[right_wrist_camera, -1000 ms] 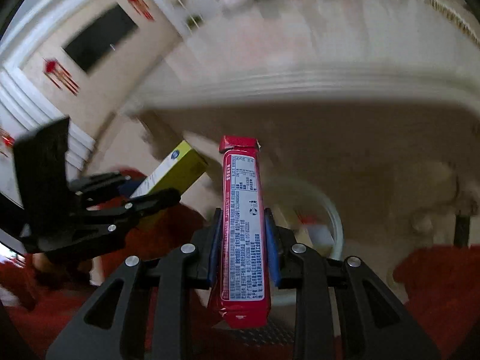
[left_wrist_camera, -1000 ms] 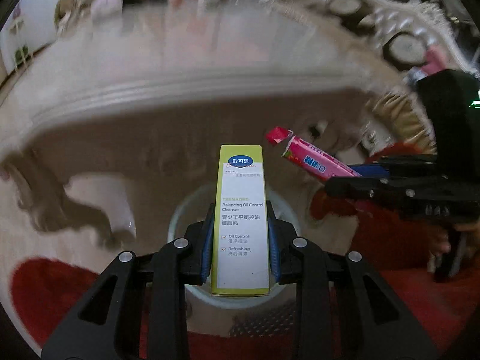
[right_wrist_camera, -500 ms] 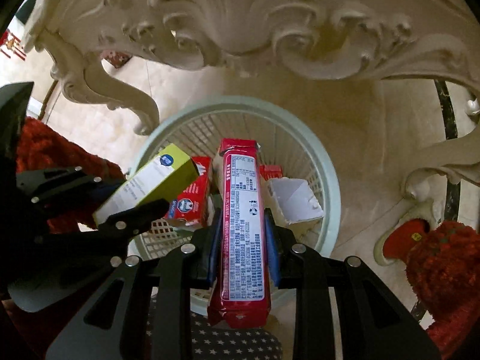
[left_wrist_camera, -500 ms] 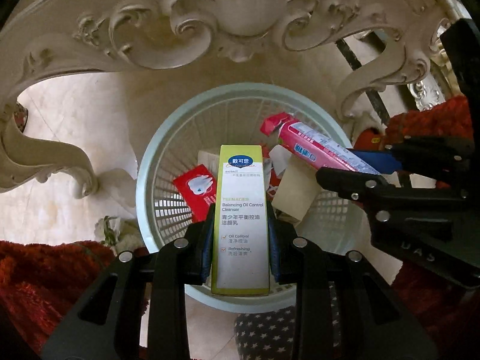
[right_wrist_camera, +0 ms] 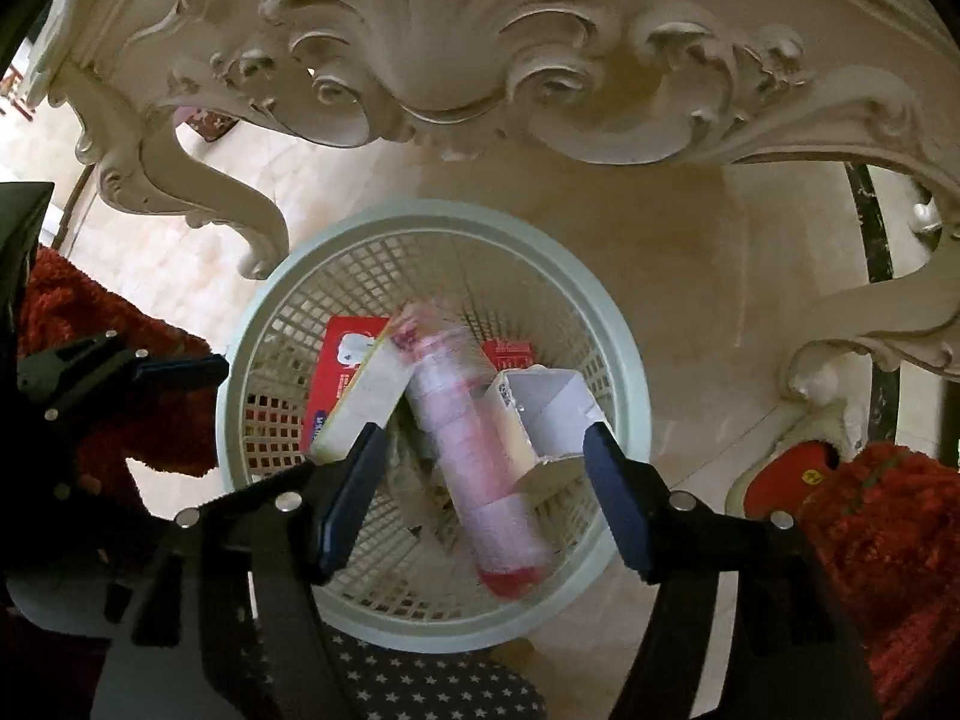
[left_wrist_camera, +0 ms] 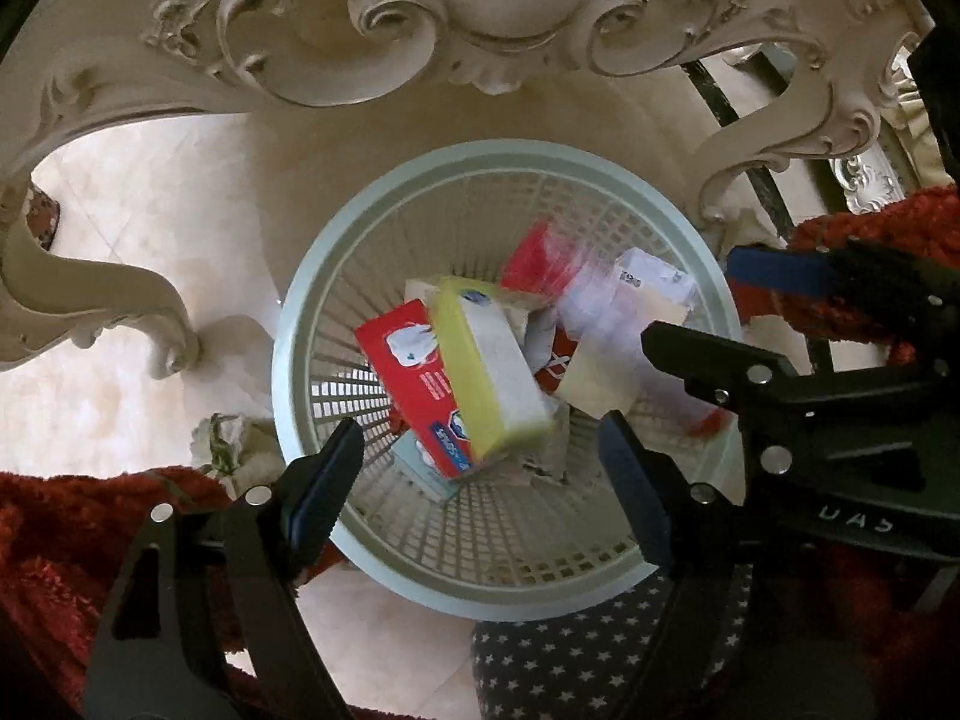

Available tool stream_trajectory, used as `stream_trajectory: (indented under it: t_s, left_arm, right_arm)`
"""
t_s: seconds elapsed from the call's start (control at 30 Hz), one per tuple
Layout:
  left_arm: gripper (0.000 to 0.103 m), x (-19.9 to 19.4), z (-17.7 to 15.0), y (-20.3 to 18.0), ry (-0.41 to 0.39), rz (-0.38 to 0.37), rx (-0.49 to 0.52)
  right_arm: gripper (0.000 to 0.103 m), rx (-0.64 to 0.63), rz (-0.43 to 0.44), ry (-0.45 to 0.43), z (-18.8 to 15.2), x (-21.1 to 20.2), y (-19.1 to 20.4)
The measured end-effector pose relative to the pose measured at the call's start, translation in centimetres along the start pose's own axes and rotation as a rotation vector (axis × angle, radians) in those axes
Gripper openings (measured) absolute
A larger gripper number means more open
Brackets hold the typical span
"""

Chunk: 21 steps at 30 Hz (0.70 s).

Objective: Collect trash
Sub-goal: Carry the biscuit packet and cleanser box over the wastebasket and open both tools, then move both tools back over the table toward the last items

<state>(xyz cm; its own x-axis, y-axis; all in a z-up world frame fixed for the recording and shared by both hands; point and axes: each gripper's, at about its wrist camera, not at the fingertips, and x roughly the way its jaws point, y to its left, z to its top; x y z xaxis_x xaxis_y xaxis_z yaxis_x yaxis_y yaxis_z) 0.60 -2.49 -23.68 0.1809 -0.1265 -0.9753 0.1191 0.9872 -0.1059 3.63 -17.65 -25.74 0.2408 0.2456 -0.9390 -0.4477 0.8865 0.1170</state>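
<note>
**Both Pieces Dropped Into the Basket**

Half a second ago each pair of tongs clenched a piece of trash; now both are released. The left tongs (left_wrist_camera: pixel 480 480) stand spread and empty, and the yellow-green carton (left_wrist_camera: pixel 489 369) lies tilted on a red box (left_wrist_camera: pixel 414 384) inside the pale basket (left_wrist_camera: pixel 288 396). The right tongs (right_wrist_camera: pixel 480 498) are spread too, with the pink packet (right_wrist_camera: pixel 474 456) blurred, apparently mid-fall over the basket below the carved desk (right_wrist_camera: pixel 480 60). Both pieces look light. I judge the carton stiff, best pinched across its narrow sides; the packet seems soft and slick, safer gripped mid-length.
</note>
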Motion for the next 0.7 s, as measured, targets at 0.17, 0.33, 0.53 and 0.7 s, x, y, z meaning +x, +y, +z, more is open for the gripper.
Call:
stream_trajectory:
  t_s: [0.17,0.33,0.53,0.7]
  left_arm:
    - [0.078,0.0,-0.1,0.2,0.006,0.006,-0.012]
    - [0.078,-1.1,-0.2,0.3,-0.007,0.015,-0.006]
    - [0.078,-11.9,-1.1,0.9,-0.121,-0.078,0.099]
    - [0.078,-22.8,4.4,3.8,-0.378,-0.049,0.131]
  right_arm:
    - [0.065,0.004,0.001,-0.001,-0.1,0.0,-0.2]
    - [0.065,-0.014,0.009,-0.027,-0.2,-1.4,0.2]
    - [0.065,-0.106,0.199,-0.221,-0.2,-12.7,1.2]
    - [0.065,-0.157,0.067,-0.504,6.3,-22.4,-0.8]
